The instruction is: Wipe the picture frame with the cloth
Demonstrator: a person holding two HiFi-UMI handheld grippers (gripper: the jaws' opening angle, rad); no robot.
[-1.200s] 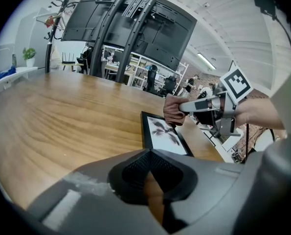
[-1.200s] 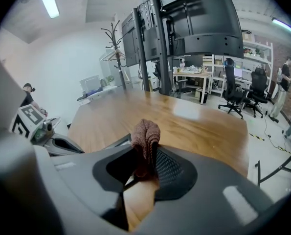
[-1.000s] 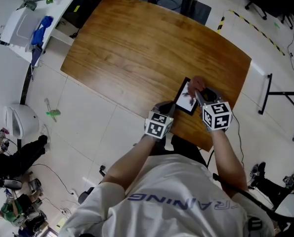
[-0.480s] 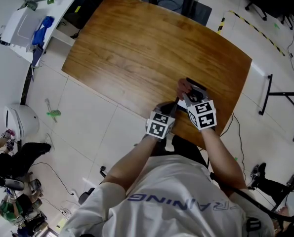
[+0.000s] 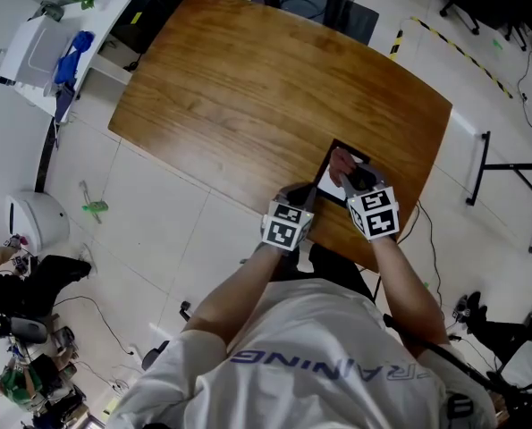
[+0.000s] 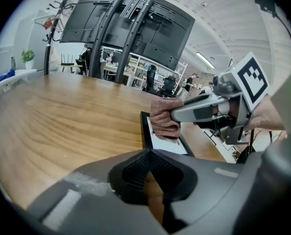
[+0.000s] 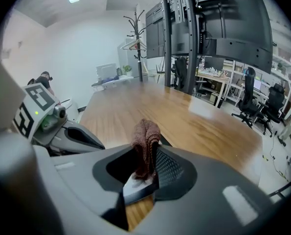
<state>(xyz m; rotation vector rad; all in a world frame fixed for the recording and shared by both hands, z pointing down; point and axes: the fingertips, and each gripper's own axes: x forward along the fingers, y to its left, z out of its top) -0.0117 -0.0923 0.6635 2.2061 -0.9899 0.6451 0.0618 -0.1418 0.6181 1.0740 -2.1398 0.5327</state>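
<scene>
Found the frame [image 6: 167,144] flat on the desk [image 5: 248,88], close to the near edge beside the person. Noted broad bare wood beyond it and to the left, little margin on the near side. Observed the right gripper [image 7: 145,163] clamped on the cloth [image 7: 145,141], angled in from the right, cloth pressed onto the frame's face toward its far end. Observed the left gripper [image 6: 147,155] with jaws together, nothing between them, tip at the frame's near left corner; could not confirm contact. Noted both forearms extended forward, grippers near each other.
</scene>
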